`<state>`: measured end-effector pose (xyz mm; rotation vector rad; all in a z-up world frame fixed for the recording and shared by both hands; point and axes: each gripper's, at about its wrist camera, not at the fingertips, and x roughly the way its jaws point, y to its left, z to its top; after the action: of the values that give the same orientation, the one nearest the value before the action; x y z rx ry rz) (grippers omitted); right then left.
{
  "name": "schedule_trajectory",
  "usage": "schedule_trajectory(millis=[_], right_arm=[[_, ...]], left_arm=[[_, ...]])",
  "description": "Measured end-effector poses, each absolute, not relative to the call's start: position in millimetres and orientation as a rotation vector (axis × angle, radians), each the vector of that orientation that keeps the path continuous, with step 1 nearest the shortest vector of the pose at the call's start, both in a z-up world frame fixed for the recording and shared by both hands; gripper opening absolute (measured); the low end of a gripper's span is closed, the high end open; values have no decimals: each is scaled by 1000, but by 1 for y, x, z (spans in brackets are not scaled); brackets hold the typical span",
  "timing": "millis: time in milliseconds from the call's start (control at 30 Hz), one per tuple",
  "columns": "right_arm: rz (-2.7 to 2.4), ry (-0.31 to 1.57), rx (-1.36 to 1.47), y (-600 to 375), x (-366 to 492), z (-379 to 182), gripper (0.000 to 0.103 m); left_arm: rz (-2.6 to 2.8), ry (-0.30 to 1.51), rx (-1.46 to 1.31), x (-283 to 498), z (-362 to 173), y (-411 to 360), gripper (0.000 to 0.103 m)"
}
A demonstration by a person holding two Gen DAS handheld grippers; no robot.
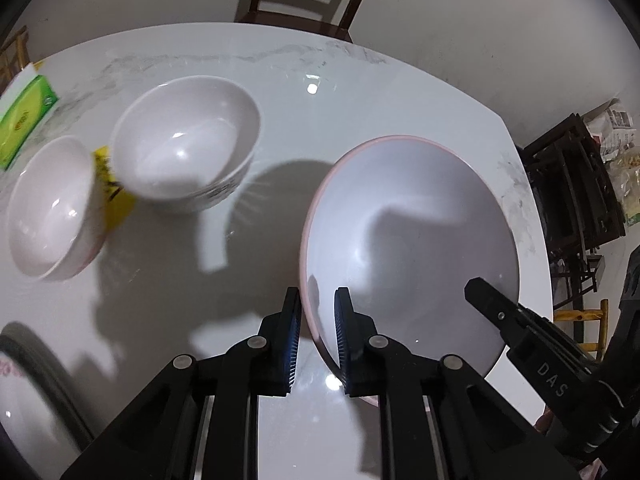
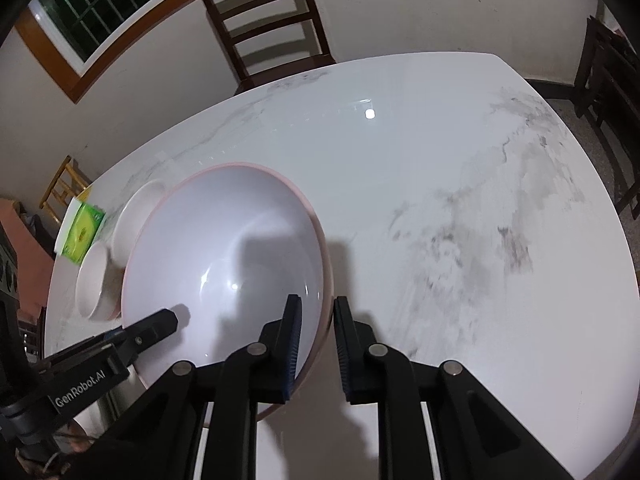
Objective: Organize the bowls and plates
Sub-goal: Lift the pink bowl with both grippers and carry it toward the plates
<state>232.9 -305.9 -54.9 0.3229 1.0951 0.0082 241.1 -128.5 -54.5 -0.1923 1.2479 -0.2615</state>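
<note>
Both grippers are clamping the big pink-rimmed bowl (image 1: pixel 408 240) at opposite sides of its rim. Left gripper (image 1: pixel 318 340) is squeezing the rim's left side, jaws narrowed to a slim gap with the wall running between the pads. Right gripper (image 2: pixel 316 344) is doing the same on the right side, one finger inside, one outside.

Bowl is sitting near the right half of the tabletop (image 2: pixel 440 160), toward the near edge; cannot tell whether it is resting or just lifted. Two smaller white bowls (image 1: pixel 188 148) (image 1: pixel 52 208) are standing near the left edge, the farther one perched on a yellow item (image 1: pixel 116 196), beside a green box (image 1: pixel 24 120).

Risks, as judged: thin-rim pinches on glossy ware are prone to slipping; if one hand is rising or pulling faster than the other, the bowl could tilt, twist out or drop. Carrying it leftward low could clip the small bowls.

Orientation: mouth is opening upward, appearing tipped slightly toward the far edge. Round, so no true long axis; the grip line is running left-right across it
</note>
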Motion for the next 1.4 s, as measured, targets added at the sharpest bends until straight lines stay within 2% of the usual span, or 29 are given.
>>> schedule_trajectory(millis=[600, 1400], right_arm=[[81, 1141, 286, -241, 139, -44, 17], [102, 1205, 271, -206, 99, -67, 18]], left_arm=[[-198, 1237, -222, 136, -38, -59, 14], [-160, 1278, -267, 87, -61, -19, 13]])
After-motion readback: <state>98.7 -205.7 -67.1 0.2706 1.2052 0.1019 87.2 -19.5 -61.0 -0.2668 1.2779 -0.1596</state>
